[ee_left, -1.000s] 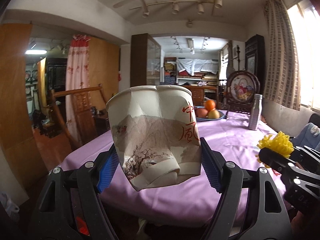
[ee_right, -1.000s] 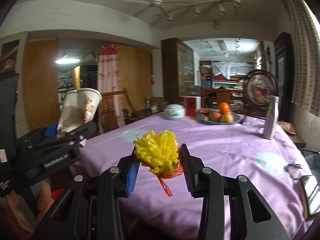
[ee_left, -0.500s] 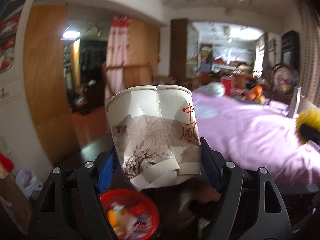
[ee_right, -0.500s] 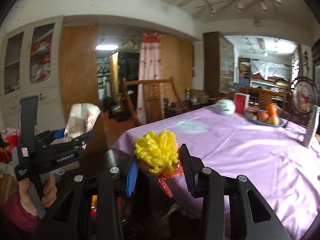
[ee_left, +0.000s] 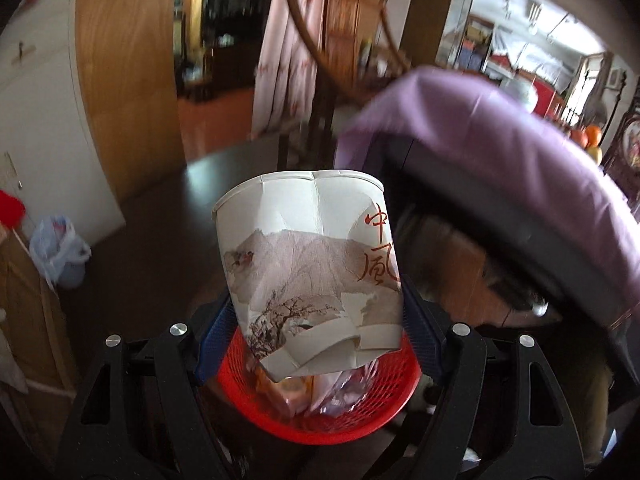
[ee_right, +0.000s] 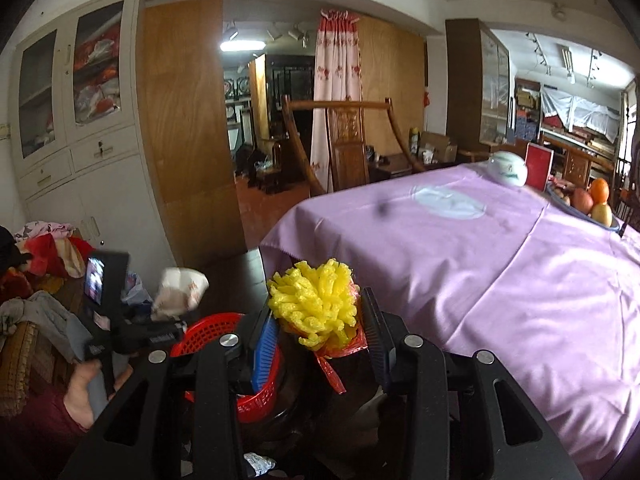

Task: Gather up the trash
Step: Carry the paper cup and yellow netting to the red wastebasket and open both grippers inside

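We are holding a crumpled paper cup (ee_left: 316, 264) between the blue pads of our left gripper (ee_left: 318, 336), directly over the red mesh basket (ee_left: 360, 412) on the dark floor. Our right gripper (ee_right: 320, 332) is clamping a yellow foam net with red wrapper (ee_right: 314, 304), near the basket's right side. Farther off, the table under the purple cloth (ee_right: 500, 264) is stretching away right, carrying a fruit bowl (ee_right: 588, 204)

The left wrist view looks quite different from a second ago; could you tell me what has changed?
The left hand-held gripper has swung away from the table and tipped down, so the crushed paper cup now hangs over the red basket of trash. The right hand-held gripper followed toward the basket. Both grips are unchanged: the cup, and the yellow foam net.
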Demonstrator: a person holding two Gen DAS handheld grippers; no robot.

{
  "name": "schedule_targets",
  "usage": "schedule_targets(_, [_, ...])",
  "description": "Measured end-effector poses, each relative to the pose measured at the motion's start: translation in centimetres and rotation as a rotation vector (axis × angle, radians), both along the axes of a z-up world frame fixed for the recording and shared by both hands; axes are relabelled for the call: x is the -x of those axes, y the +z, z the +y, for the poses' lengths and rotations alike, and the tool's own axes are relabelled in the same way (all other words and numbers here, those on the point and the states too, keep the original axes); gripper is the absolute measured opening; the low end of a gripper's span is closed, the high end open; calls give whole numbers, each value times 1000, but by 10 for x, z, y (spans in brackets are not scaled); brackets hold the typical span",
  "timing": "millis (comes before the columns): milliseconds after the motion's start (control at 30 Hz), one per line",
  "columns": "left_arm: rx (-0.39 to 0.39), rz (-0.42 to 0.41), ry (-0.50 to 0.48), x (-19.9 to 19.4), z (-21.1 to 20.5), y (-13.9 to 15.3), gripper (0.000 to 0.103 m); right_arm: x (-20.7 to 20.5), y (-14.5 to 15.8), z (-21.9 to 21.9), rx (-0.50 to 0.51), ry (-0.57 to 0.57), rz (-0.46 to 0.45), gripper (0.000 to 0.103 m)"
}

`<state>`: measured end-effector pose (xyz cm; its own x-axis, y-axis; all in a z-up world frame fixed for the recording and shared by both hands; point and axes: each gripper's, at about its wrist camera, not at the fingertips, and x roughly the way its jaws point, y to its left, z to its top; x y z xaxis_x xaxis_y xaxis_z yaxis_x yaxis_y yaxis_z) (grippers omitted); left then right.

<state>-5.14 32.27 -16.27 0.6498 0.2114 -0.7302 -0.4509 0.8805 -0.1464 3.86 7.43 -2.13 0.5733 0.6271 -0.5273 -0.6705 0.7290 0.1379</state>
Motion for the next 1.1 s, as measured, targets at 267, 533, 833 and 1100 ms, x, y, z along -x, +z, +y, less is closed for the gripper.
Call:
schedule_targets(267, [78,167,10,-9,14,-49,88,-12,-17,12,27,17,41,40])
schedule_targets(533, [-73,-5,207,34,49,28,96,-9,-20,39,30,99,79,40])
schedule_targets(833, [-41,-10,274,49,82,25,96,-4,-38,126,73,283,145,40])
schedule_targets(1100, [4,56,262,50,86,-12,96,-18,-99,214,186,376,259,43])
